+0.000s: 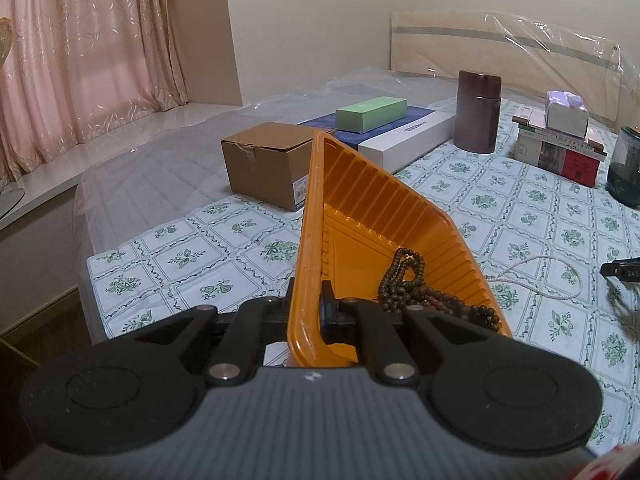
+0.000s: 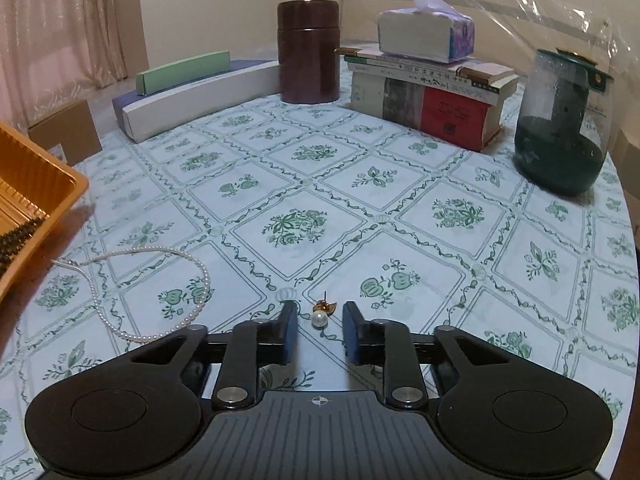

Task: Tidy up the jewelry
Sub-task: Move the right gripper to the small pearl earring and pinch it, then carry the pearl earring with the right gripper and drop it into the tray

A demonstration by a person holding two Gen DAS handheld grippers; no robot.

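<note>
An orange ribbed plastic tray point(image 1: 372, 200) stands tilted, its near wall pinched by my left gripper point(image 1: 316, 308), which is shut on it. A dark wooden bead string point(image 1: 416, 288) lies in the tray's low corner. On the flowered cloth a thin pearl necklace point(image 2: 160, 292) curls to the left of my right gripper point(image 2: 320, 316). A pearl earring with a gold stud point(image 2: 320, 314) lies between the right gripper's two fingers; the pads stand apart from it on both sides. The tray's corner point(image 2: 44, 184) and the necklace point(image 1: 548, 276) show in both views.
At the back stand a cardboard box point(image 1: 264, 164), a green box point(image 1: 370, 114) on a flat blue-white box, a brown canister point(image 2: 308, 52), books with a tissue box point(image 2: 424, 36) and a dark green glass jar point(image 2: 560, 124). The bed edge drops off left.
</note>
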